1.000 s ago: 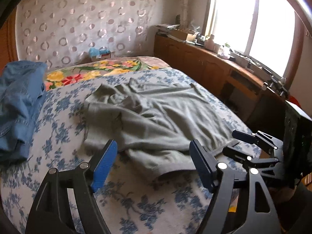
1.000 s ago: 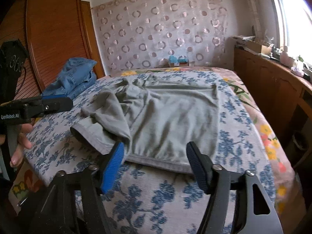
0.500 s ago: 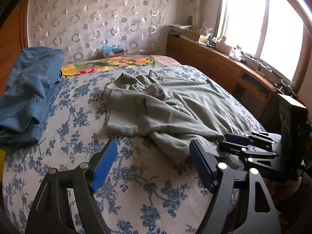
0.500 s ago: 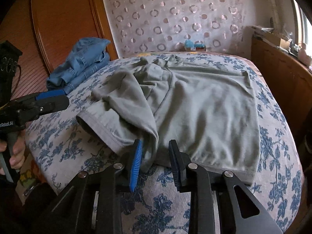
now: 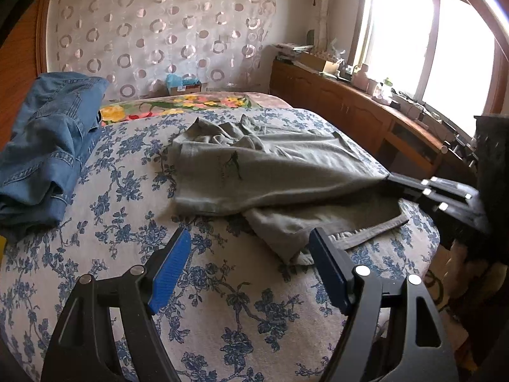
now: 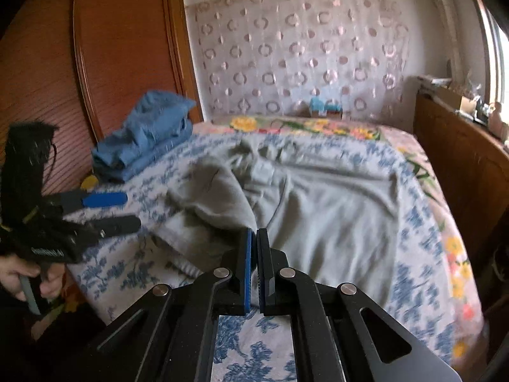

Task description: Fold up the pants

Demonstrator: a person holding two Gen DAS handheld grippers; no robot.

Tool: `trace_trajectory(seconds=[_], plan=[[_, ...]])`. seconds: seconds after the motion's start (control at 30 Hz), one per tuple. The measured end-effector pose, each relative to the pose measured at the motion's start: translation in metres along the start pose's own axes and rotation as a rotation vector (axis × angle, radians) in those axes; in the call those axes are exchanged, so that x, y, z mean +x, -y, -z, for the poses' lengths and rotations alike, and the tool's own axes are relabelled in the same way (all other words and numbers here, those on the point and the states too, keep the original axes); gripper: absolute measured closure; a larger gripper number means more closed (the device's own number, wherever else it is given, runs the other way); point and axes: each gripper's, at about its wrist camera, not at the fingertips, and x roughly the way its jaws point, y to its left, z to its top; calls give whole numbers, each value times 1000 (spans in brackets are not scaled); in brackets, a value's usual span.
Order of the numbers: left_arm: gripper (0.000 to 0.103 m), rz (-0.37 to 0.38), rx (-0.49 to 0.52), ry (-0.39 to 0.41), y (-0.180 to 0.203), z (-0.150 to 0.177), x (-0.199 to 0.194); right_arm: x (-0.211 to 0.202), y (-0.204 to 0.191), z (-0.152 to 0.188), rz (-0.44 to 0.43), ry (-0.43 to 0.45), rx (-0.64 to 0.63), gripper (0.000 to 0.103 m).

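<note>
Right gripper (image 6: 254,238): jaws closed tight on a fold of the grey-green pants (image 6: 318,210), the pinched cloth pulled taut off the bed (image 5: 222,302); left gripper (image 5: 251,264): jaws wide apart, nothing between the blue pads, poised above the floral bedspread just short of a loose pant hem; pants spread rumpled across the middle of the bed; folded denim garment (image 5: 47,156) at the bed's left edge, well apart; curtain (image 5: 159,31) behind.
</note>
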Motion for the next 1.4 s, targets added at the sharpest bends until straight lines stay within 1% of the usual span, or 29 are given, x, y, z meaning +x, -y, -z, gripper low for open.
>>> trace_trajectory(seconds=[0.13,0.3,0.6,0.67,0.83,0.97,1.13,1.33,1.4], plan=[[26,6,3,8,4,-1,-2,-14,3,-3,42,31,-17,100],[26,10,17,9,9,-1,-2,-28,13,1,96,46,-20,100],[26,15,34,13,20,1,-2,-29,17,14,159,9,7,100],[26,16,40,16,22,0,-3,-30,19,10,162,2,13,100],[26,13,56,23,27,0,-5,-28,22,17,165,-42,31,100],[26,11,63,22,30,1,-5,-21,25,17,190,-72,32,100],[26,-2,66,32,31,1,-5,-18,32,16,180,-99,68,100],[26,-18,79,59,32,3,-7,-15,31,9,180,-114,80,100],[26,-24,82,70,33,4,-11,-18,29,7,176,-106,89,100]])
